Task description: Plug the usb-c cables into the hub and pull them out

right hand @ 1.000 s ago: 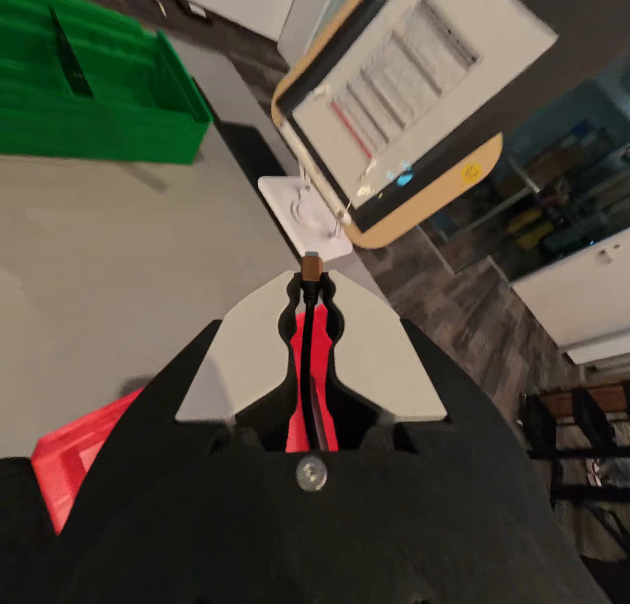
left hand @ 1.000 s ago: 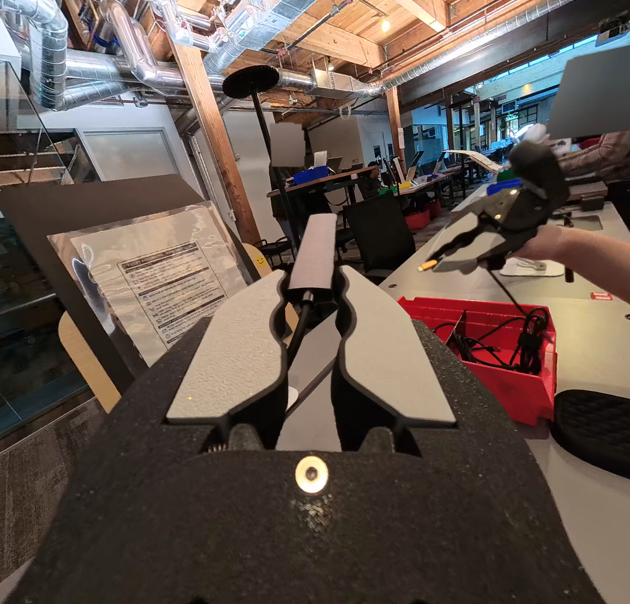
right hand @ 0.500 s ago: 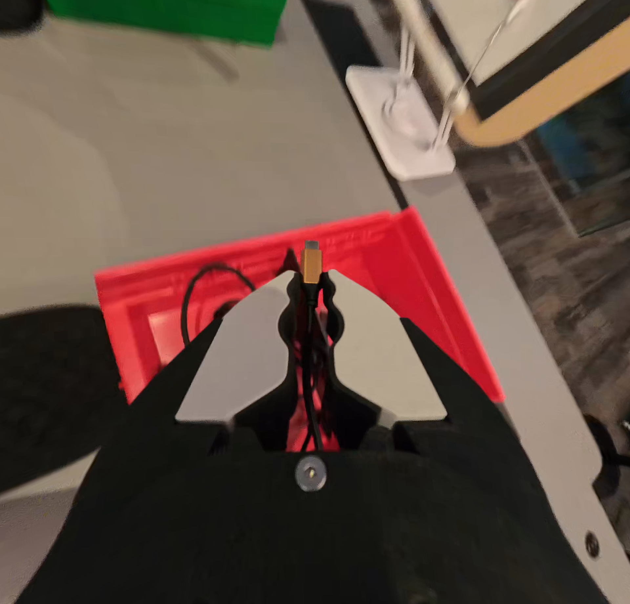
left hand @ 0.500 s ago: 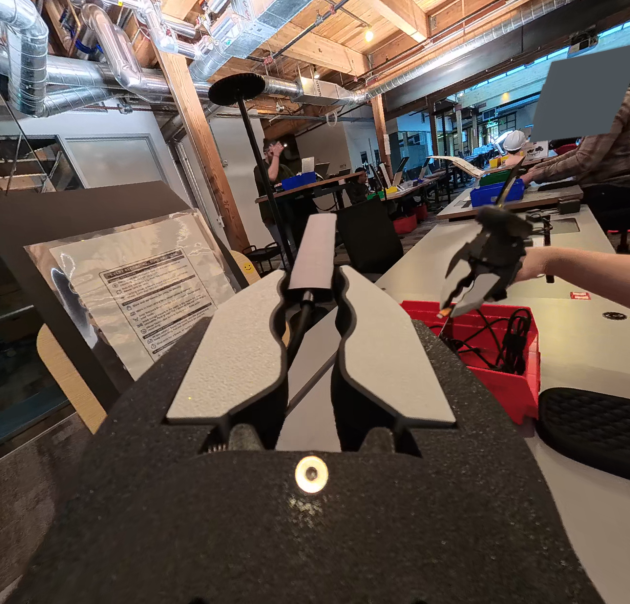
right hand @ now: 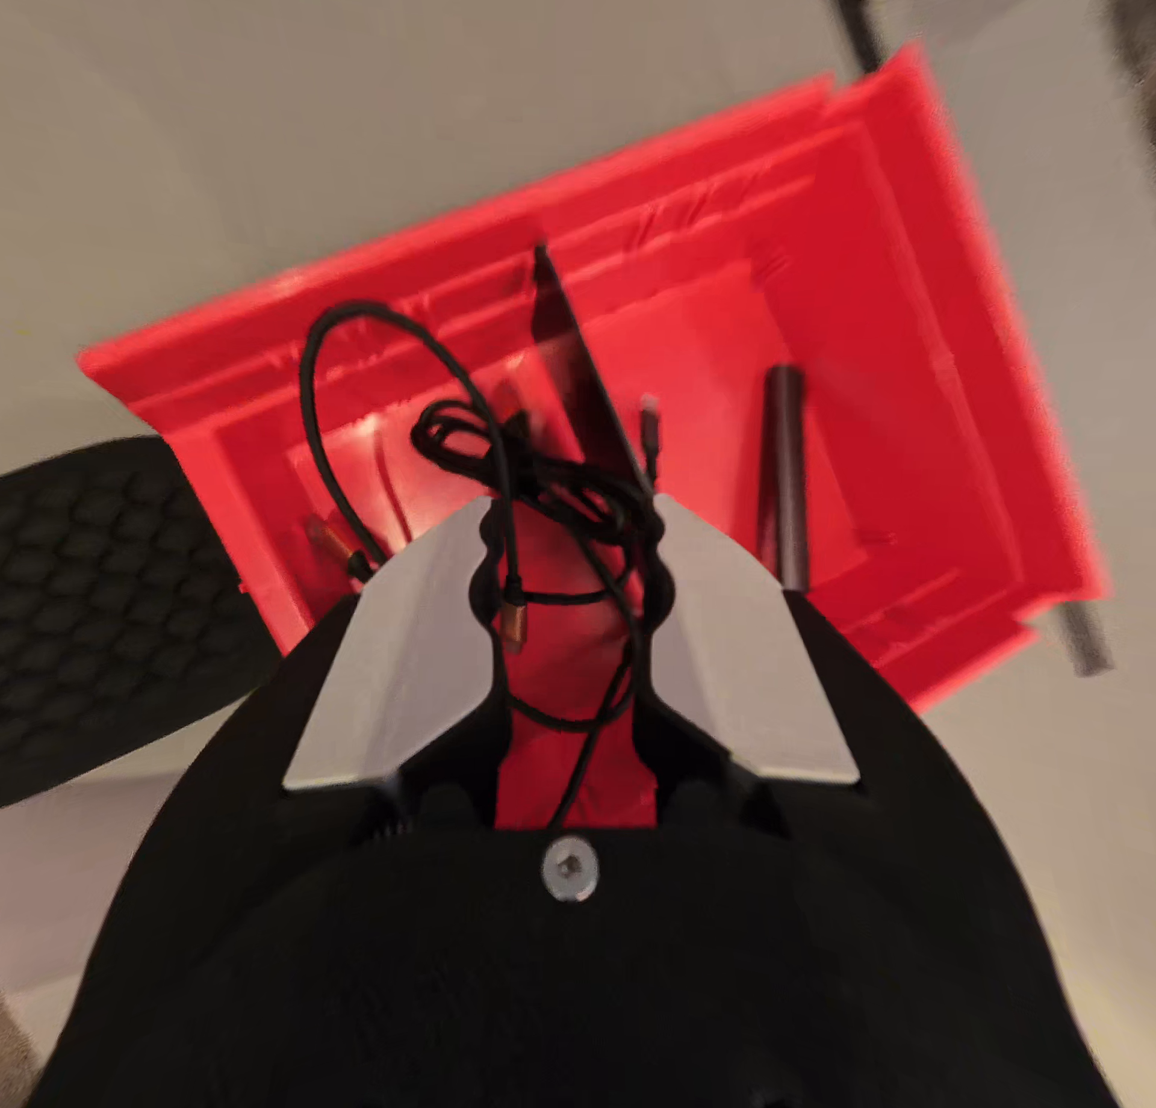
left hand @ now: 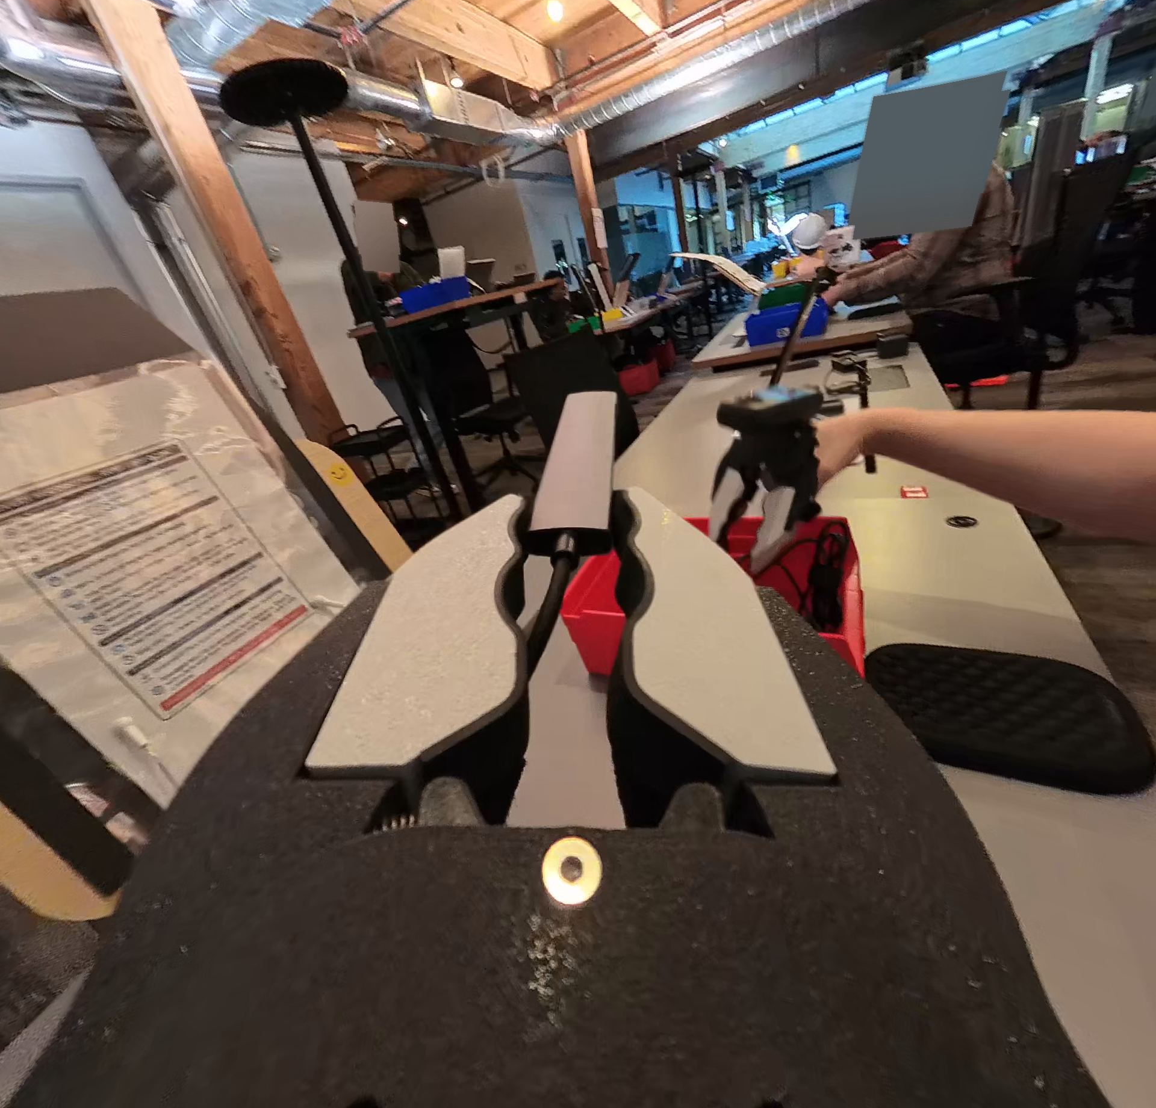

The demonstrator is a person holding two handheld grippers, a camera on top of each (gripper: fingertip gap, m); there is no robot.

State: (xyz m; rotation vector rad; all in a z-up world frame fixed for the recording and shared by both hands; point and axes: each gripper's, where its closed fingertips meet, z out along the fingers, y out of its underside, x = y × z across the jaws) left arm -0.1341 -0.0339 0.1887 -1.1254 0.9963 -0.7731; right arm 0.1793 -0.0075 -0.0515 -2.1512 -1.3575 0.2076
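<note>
The left gripper points forward and slightly upward, its two grey fingers closed tight. Far to the right, a bare forearm reaches leftward, its hand holding the right gripper tipped steeply downward, fingers spread apart.

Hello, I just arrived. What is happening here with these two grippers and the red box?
A person works with two hand-held grippers at a grey table. The left gripper is shut on a dark hub, held up in the air. The right gripper is open above the red bin, where black cables lie tangled in one compartment; a copper-coloured plug shows between its fingers, apparently not gripped. No cable is plugged into the hub's visible part.
</note>
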